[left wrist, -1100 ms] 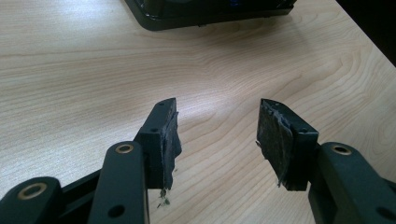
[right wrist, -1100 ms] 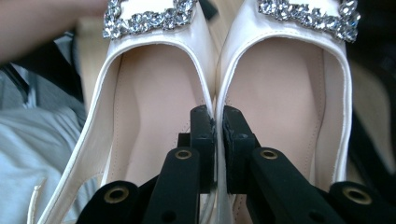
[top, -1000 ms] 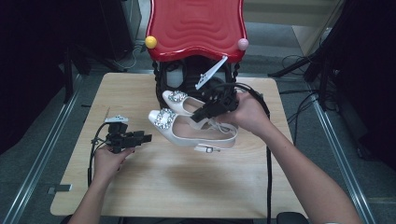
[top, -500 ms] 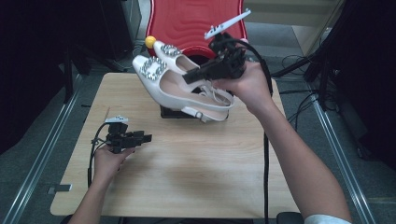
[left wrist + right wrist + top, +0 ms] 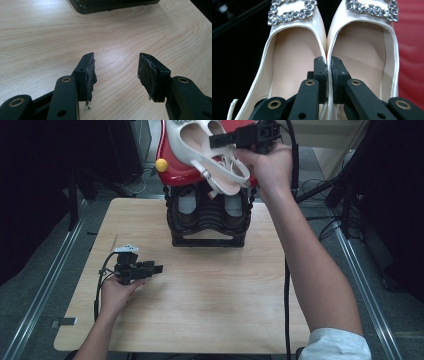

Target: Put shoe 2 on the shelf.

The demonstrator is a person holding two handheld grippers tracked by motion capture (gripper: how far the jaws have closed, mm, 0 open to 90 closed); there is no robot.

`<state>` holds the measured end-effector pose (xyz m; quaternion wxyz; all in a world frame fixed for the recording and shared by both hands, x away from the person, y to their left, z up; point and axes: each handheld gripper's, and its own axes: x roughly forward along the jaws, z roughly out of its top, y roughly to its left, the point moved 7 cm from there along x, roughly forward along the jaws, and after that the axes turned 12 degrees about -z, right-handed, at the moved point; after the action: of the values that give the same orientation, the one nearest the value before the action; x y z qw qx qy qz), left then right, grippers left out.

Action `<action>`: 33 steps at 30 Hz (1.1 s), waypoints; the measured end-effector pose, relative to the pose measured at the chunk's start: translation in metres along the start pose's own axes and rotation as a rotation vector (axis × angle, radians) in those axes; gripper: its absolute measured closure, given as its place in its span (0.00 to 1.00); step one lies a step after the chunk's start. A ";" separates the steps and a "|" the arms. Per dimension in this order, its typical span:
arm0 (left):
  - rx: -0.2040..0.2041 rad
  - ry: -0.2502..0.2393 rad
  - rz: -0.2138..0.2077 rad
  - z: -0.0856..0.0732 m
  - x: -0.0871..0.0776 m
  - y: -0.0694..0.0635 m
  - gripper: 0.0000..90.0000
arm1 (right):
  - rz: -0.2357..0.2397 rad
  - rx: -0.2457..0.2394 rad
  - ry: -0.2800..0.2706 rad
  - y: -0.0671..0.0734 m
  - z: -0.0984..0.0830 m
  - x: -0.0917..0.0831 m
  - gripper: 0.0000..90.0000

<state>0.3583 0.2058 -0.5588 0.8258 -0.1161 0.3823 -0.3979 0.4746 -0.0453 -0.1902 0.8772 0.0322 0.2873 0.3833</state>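
Note:
A pair of white shoes (image 5: pixel 212 150) with rhinestone buckles (image 5: pixel 289 11) hangs high above the black shoe rack (image 5: pixel 209 217), in front of its red top shelf (image 5: pixel 175 167). My right gripper (image 5: pixel 216 141) is shut on the two inner side walls of the shoes (image 5: pixel 327 50), pinched together between its pads, one jaw inside each shoe. My left gripper (image 5: pixel 157 268) rests low over the wooden table (image 5: pixel 210 295) at the left, open, with nothing between its fingers (image 5: pixel 87 72).
The rack's black base (image 5: pixel 112 3) stands at the table's back middle. A yellow knob (image 5: pixel 161 165) sticks out at the red shelf's left corner. Bare wood lies in front of the rack. Cables (image 5: pixel 287 295) trail along the right arm.
My right gripper has lifted the pair of shoes from the table beside the rack up to the red top shelf. The left gripper has stayed put.

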 end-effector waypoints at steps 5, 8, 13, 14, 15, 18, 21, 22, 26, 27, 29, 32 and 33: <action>0.006 0.013 -0.003 -0.001 0.002 -0.001 0.53 | -0.080 0.086 -0.037 -0.020 0.022 0.001 0.96; 0.007 0.012 -0.004 -0.001 0.003 -0.002 0.53 | -0.125 0.124 -0.048 -0.029 0.031 0.005 0.96; 0.008 0.016 0.001 -0.002 0.003 -0.001 0.53 | -0.190 0.188 -0.070 -0.041 0.044 0.016 0.96; 0.007 0.014 -0.002 -0.002 0.004 0.000 0.53 | -0.206 0.198 -0.073 -0.044 0.046 0.018 0.96; 0.007 0.014 -0.001 -0.002 0.004 0.000 0.53 | -0.225 0.209 -0.078 -0.046 0.049 0.020 0.96; 0.011 0.012 0.002 -0.002 0.004 0.000 0.53 | -0.292 0.217 -0.091 -0.054 0.054 0.028 0.96; 0.008 0.009 -0.003 -0.002 0.003 0.000 0.53 | -0.332 0.241 -0.105 -0.061 0.054 0.037 0.96; 0.005 0.002 -0.003 -0.002 0.003 0.000 0.53 | -0.343 0.254 -0.107 -0.063 0.054 0.040 0.96; 0.004 -0.001 -0.004 -0.002 0.002 0.001 0.53 | -0.379 0.271 -0.117 -0.058 0.055 0.052 0.96; 0.003 0.002 -0.006 -0.002 0.002 0.001 0.53 | -0.395 0.272 -0.117 -0.056 0.055 0.054 0.96; 0.004 0.004 -0.005 -0.002 0.002 0.001 0.53 | -0.429 0.275 -0.131 -0.054 0.055 0.058 0.96; 0.011 0.001 -0.005 -0.002 0.002 0.000 0.53 | -0.451 0.300 -0.140 -0.051 0.053 0.065 0.96; 0.008 -0.003 -0.003 -0.002 0.002 0.000 0.53 | -0.454 0.307 -0.138 -0.050 0.052 0.067 0.96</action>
<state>0.3580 0.2043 -0.5612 0.8263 -0.1140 0.3792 -0.4007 0.5711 -0.0258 -0.1928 0.9429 0.1256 0.2815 0.1259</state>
